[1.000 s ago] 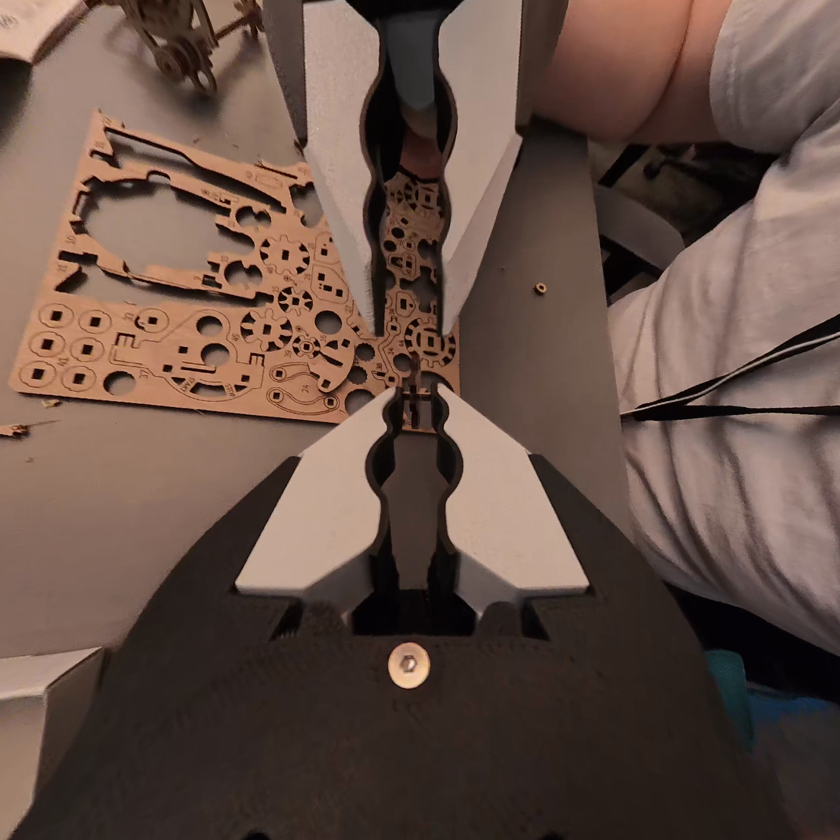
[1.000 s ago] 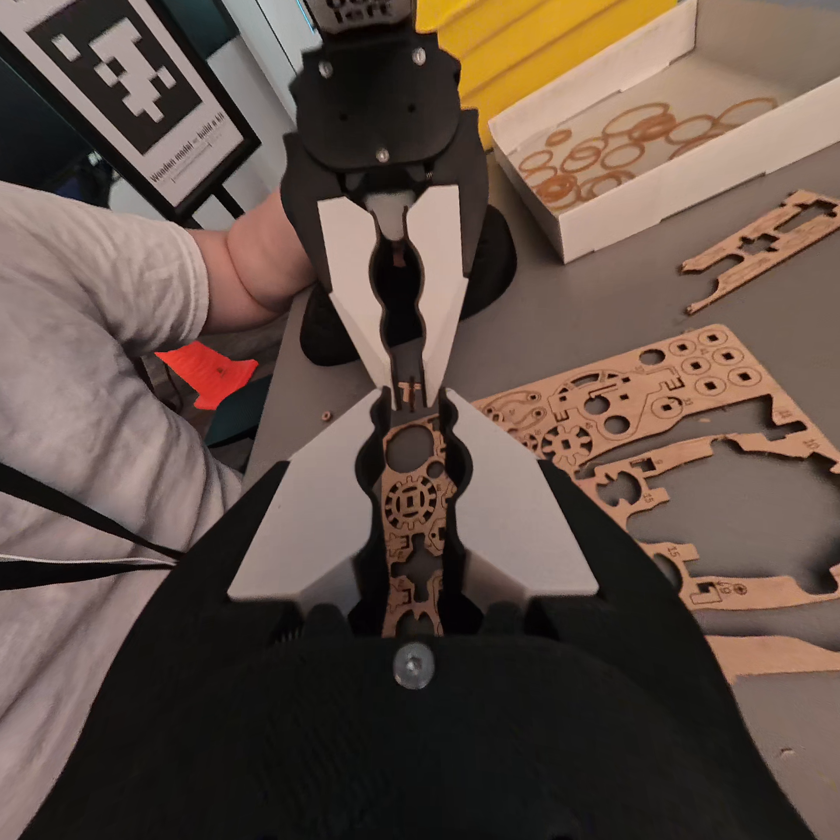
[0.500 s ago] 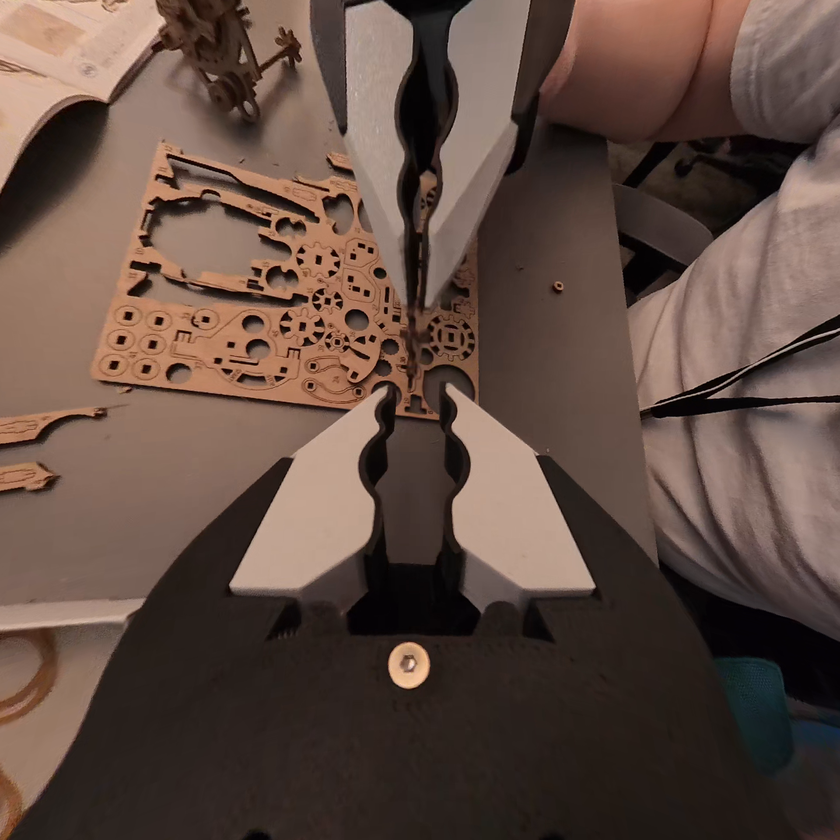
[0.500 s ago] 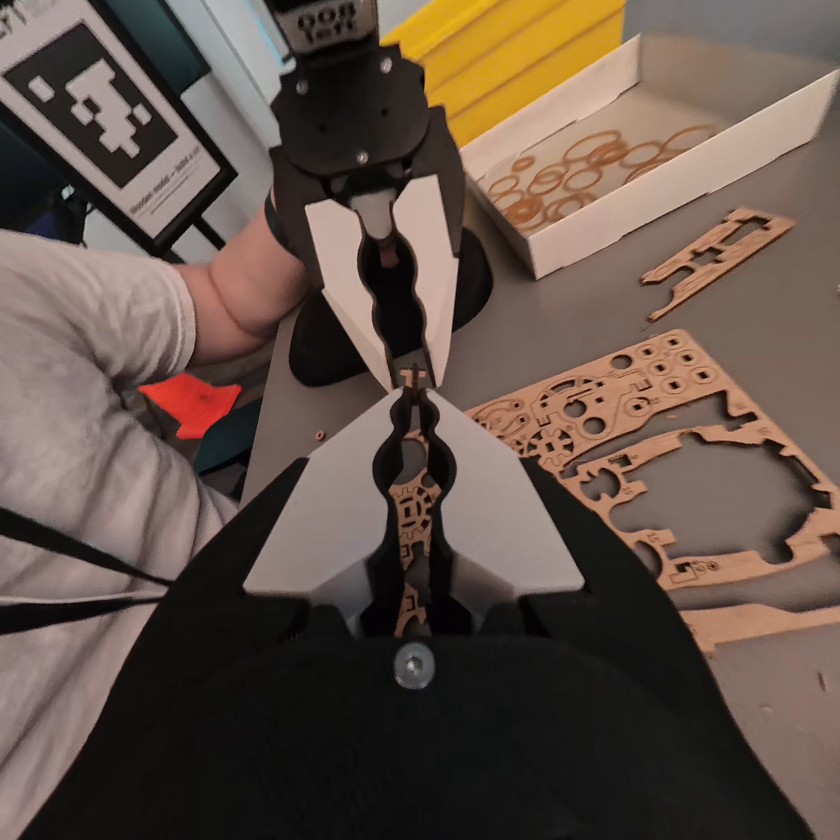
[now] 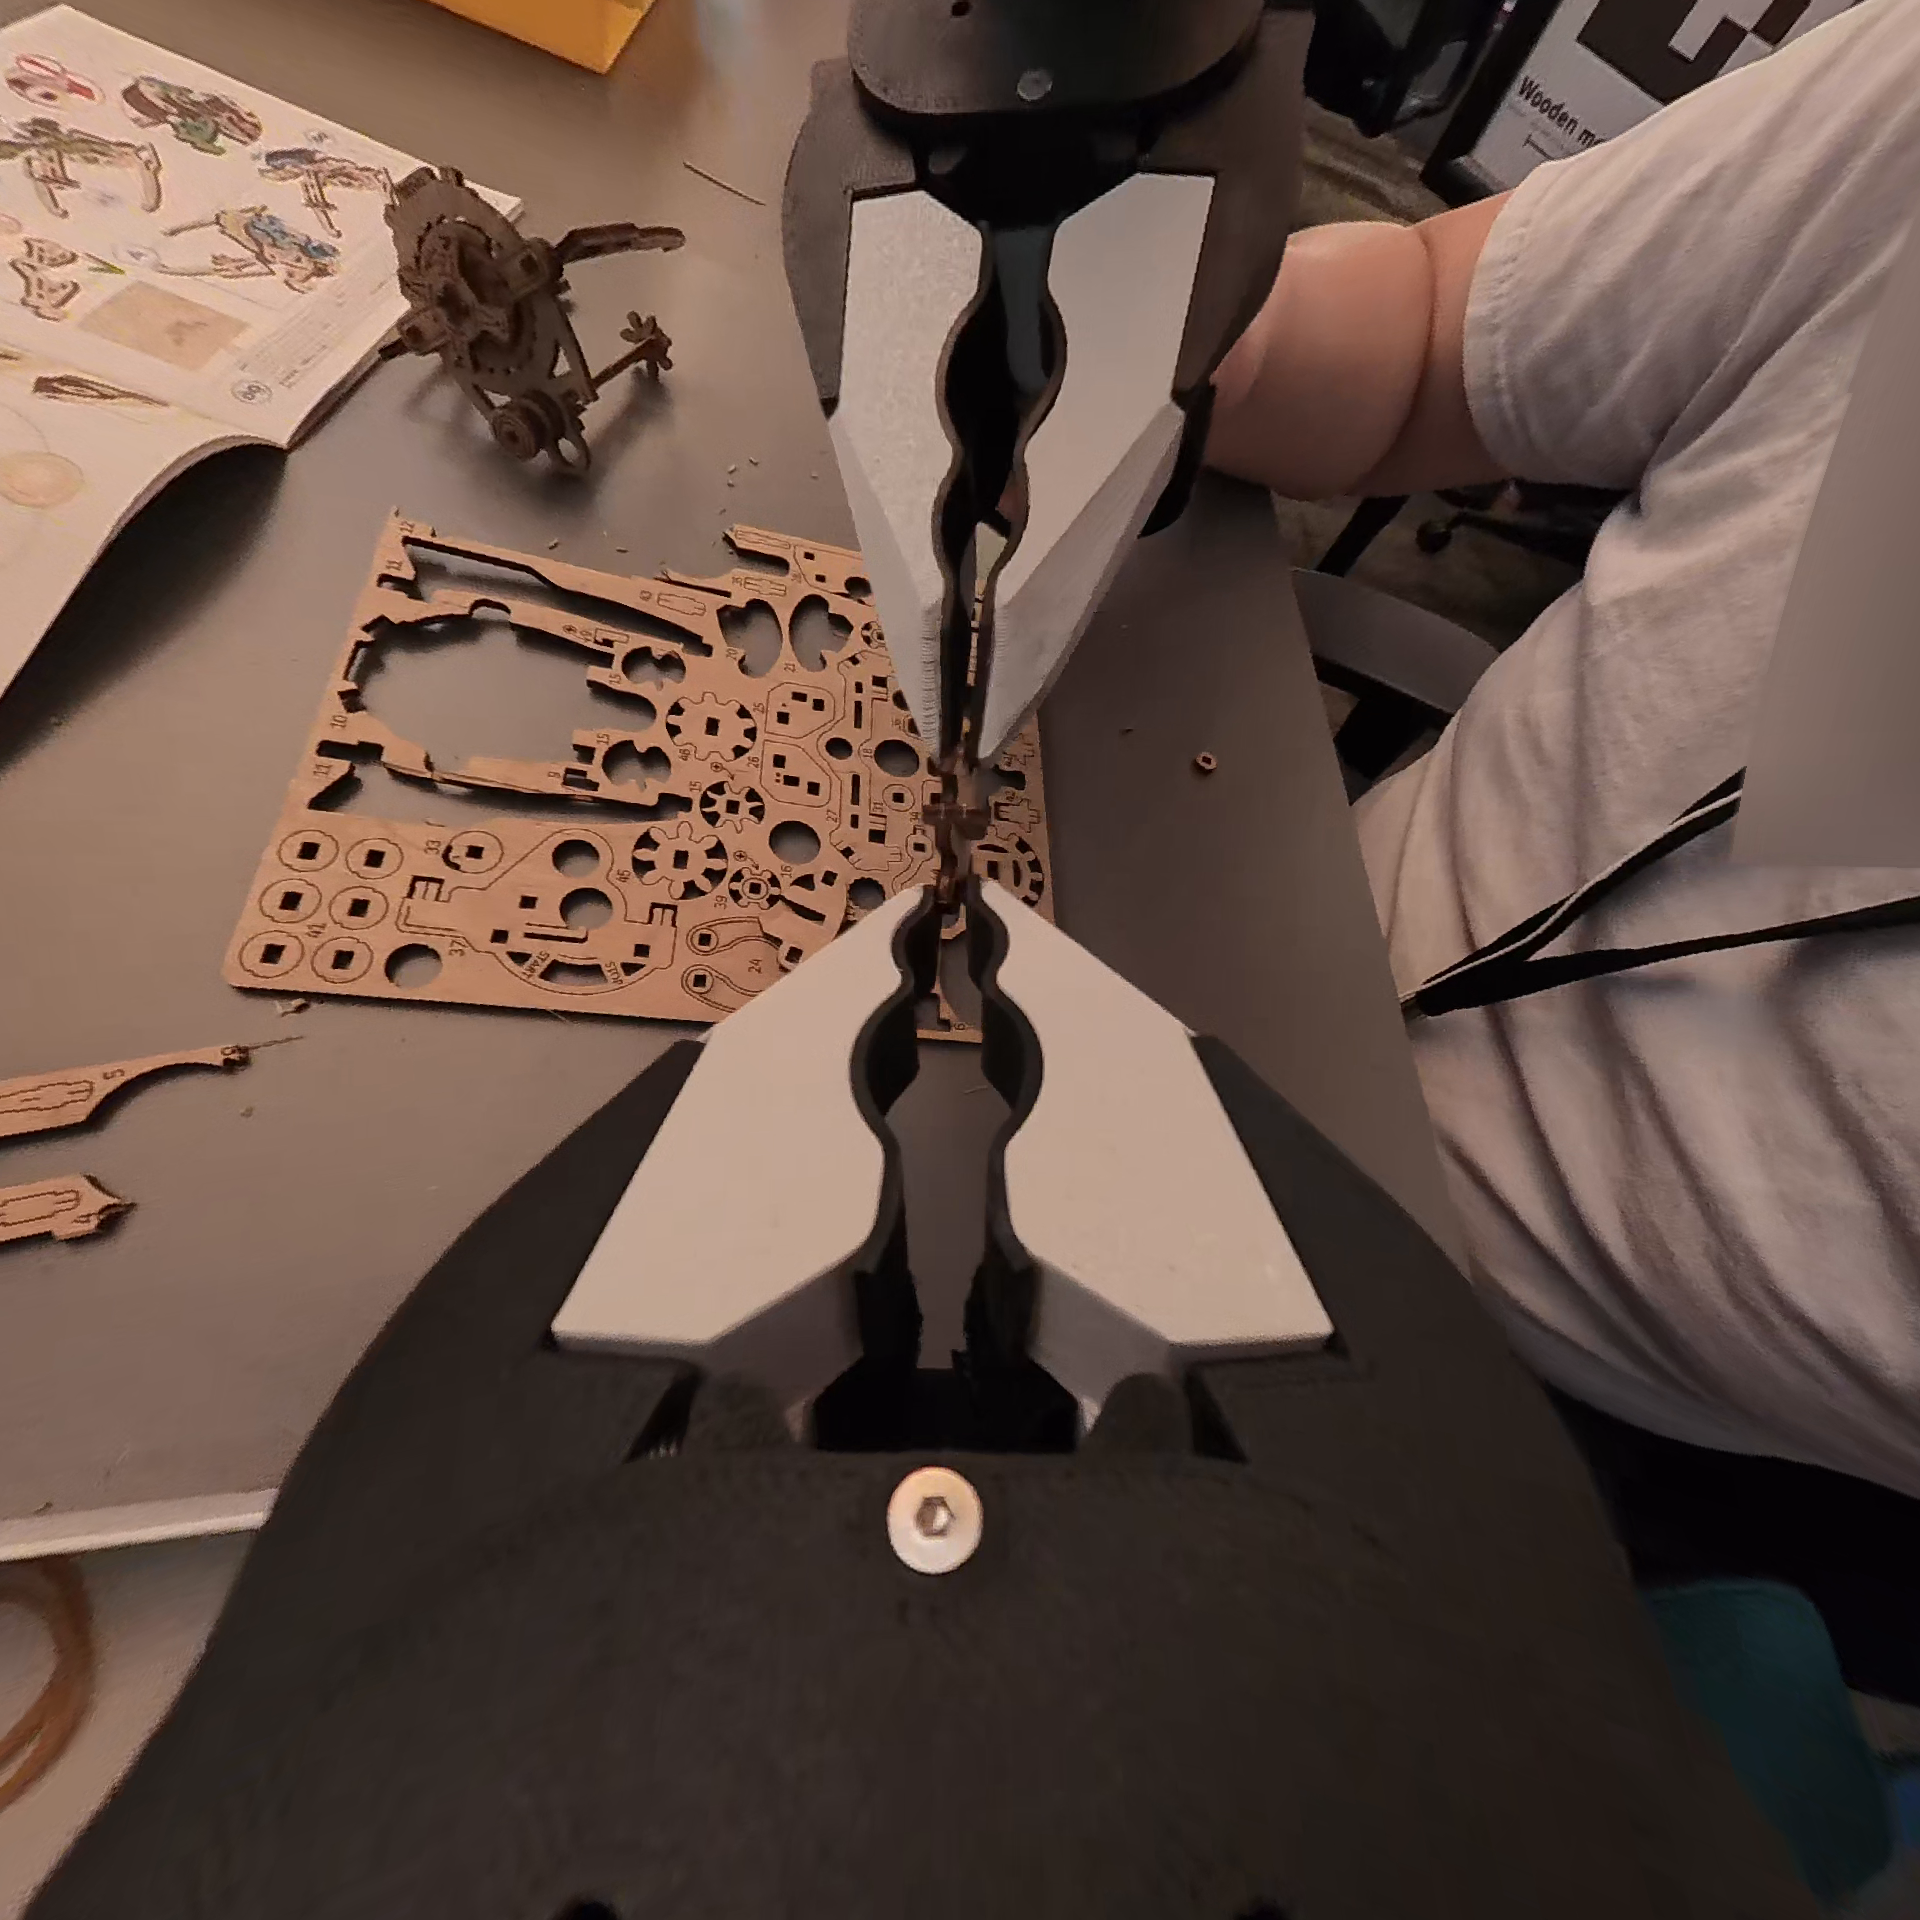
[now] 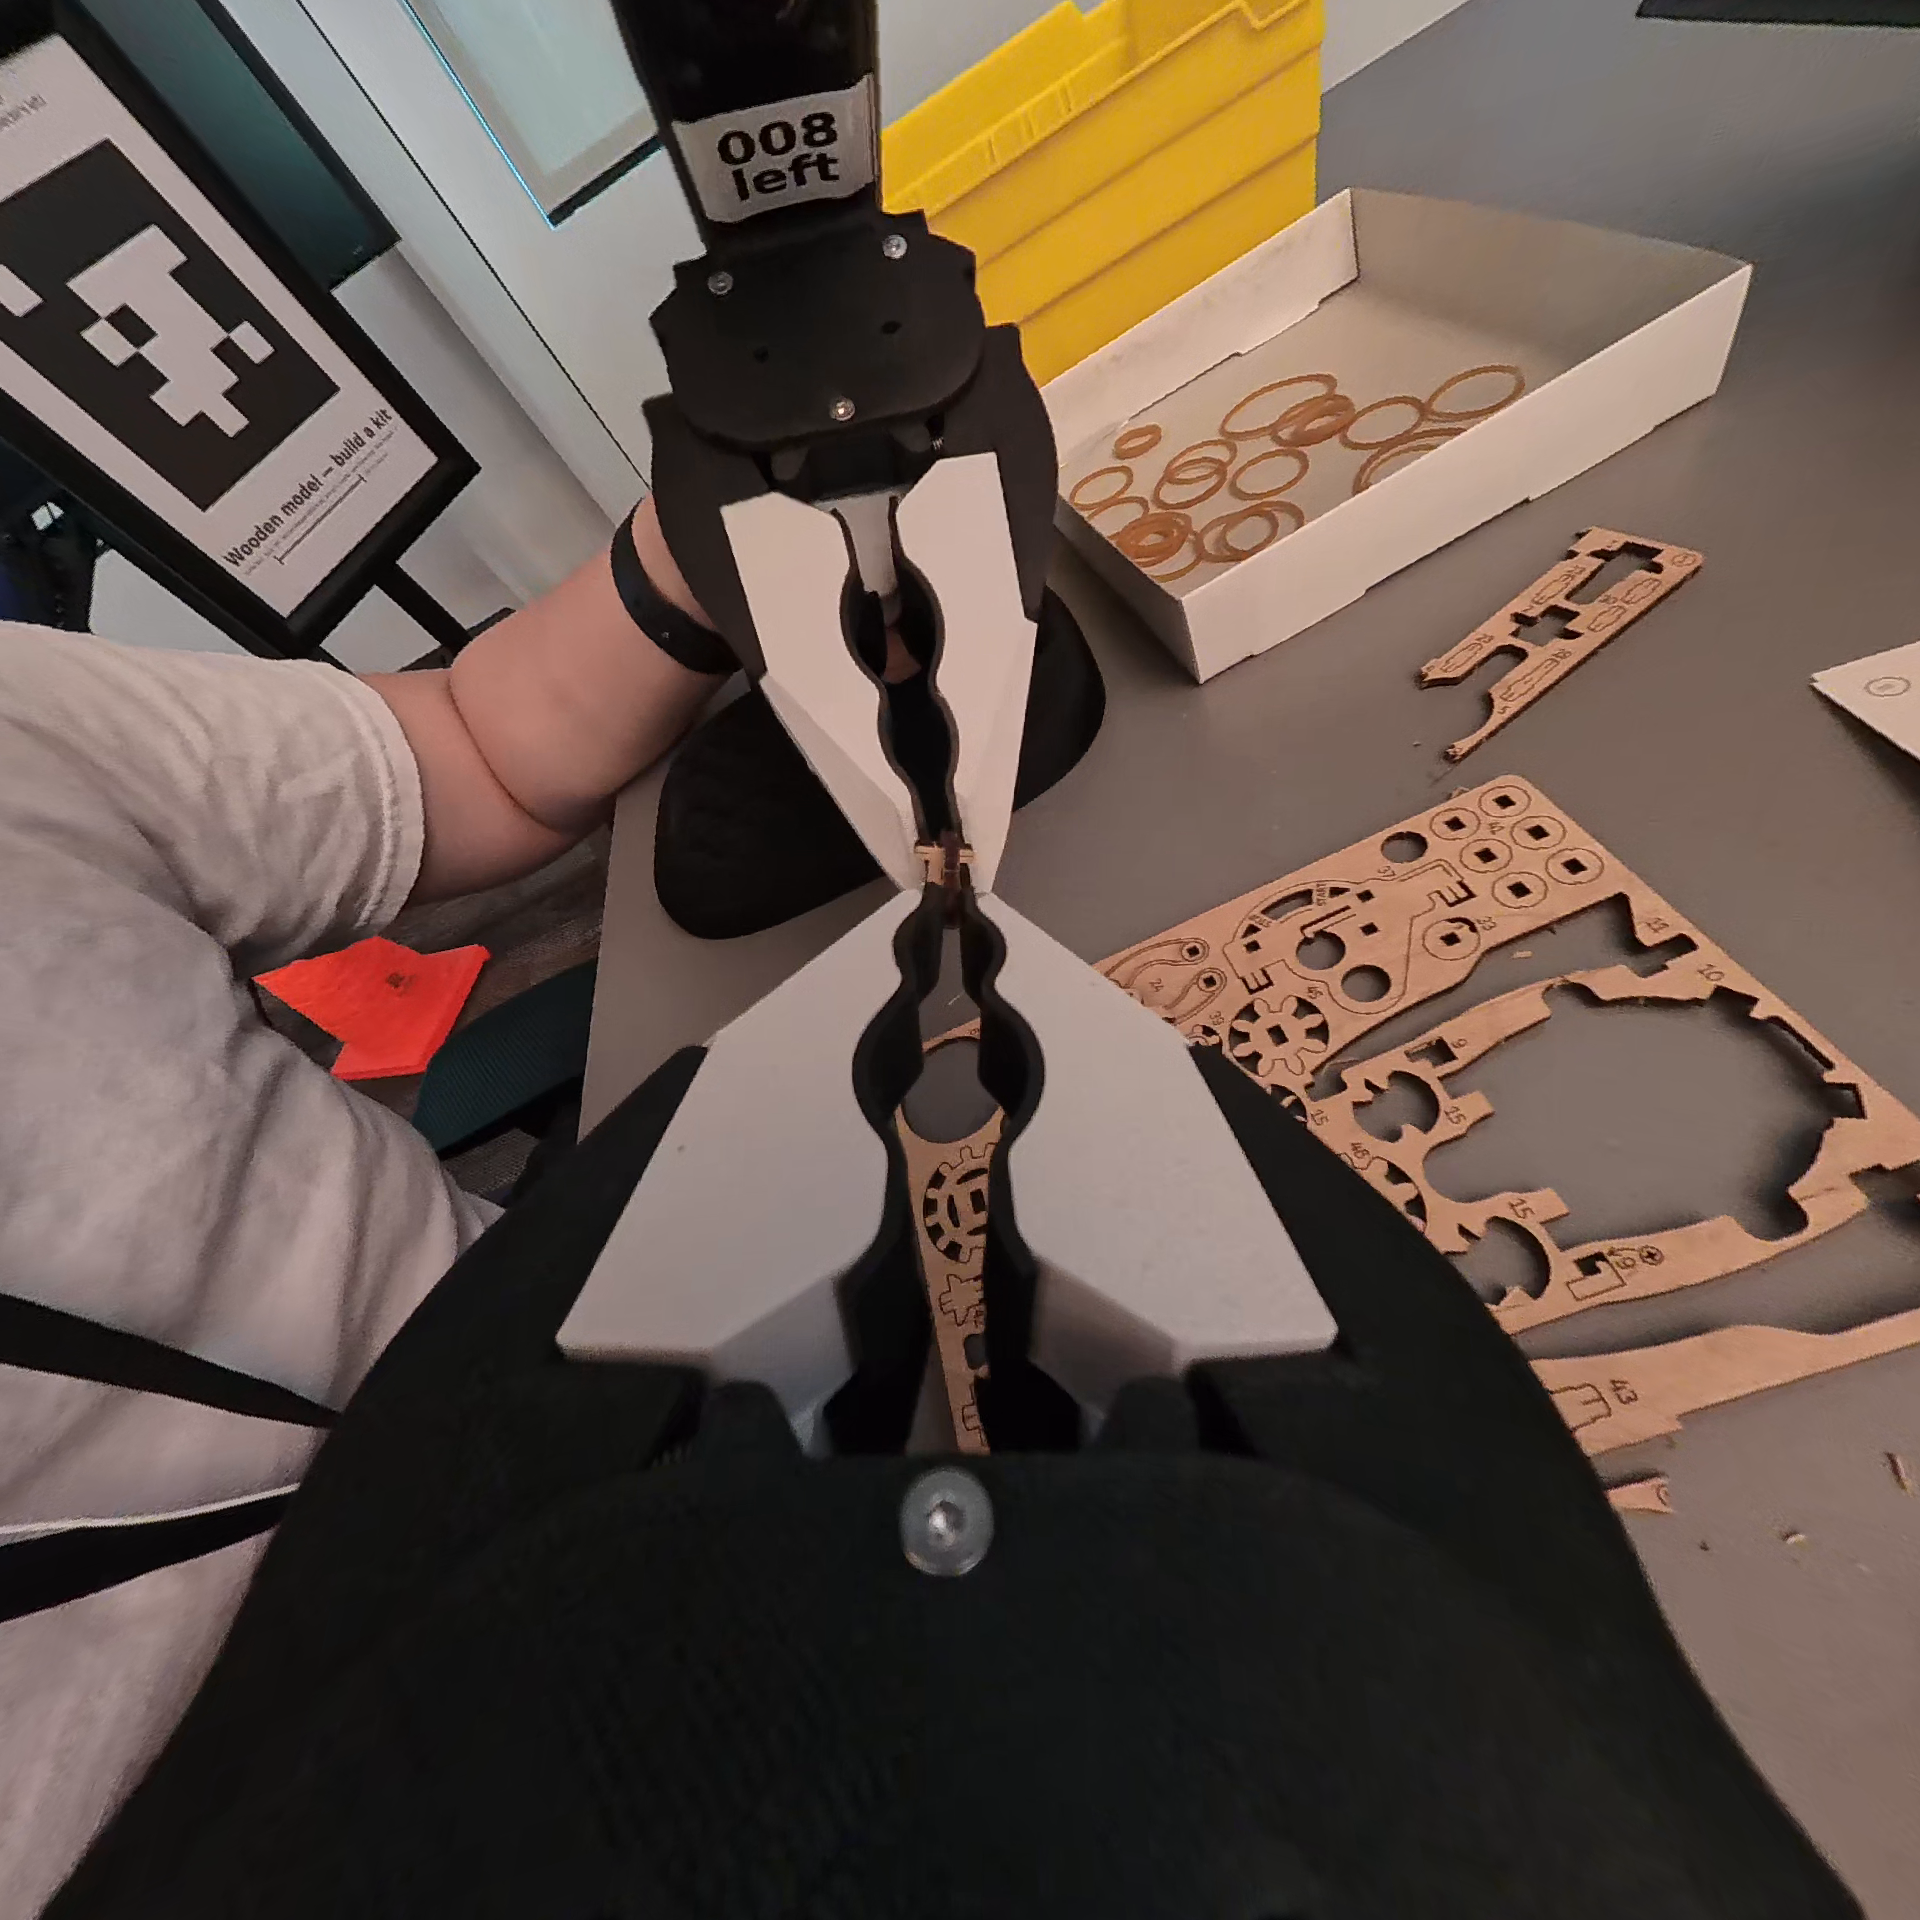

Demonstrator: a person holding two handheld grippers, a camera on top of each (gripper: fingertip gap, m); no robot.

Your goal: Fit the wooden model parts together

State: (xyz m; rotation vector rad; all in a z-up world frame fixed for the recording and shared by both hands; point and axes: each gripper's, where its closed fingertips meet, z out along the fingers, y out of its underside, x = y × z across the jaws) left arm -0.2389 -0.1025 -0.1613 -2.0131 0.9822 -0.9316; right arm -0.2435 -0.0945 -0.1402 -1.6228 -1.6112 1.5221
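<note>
Wooden parts (image 5: 951, 821) sit pinched between two hand-held grippers, tip to tip, in the air above the surface (image 5: 312, 1195). Left hand-held gripper (image 5: 948, 902) has fingers nearly closed, clamped on a small cross-shaped part at the tips. Right hand-held gripper (image 6: 940, 906) is likewise narrow, gripping the other small part; the two parts touch at the joint (image 6: 940, 862). Whether they are fully seated I cannot tell. Directly below lies the laser-cut sheet (image 5: 499, 831) with many cut-outs. Far left in the left wrist view: a dark built model (image 5: 499, 322) beside an open booklet (image 5: 156, 260). In the right wrist view, a white box (image 6: 1455, 582) with rubber bands (image 6: 1278, 457) stands far right, a yellow bin (image 6: 1122, 156) behind it, a loose wooden strip (image 6: 1548, 634) near the box.
</note>
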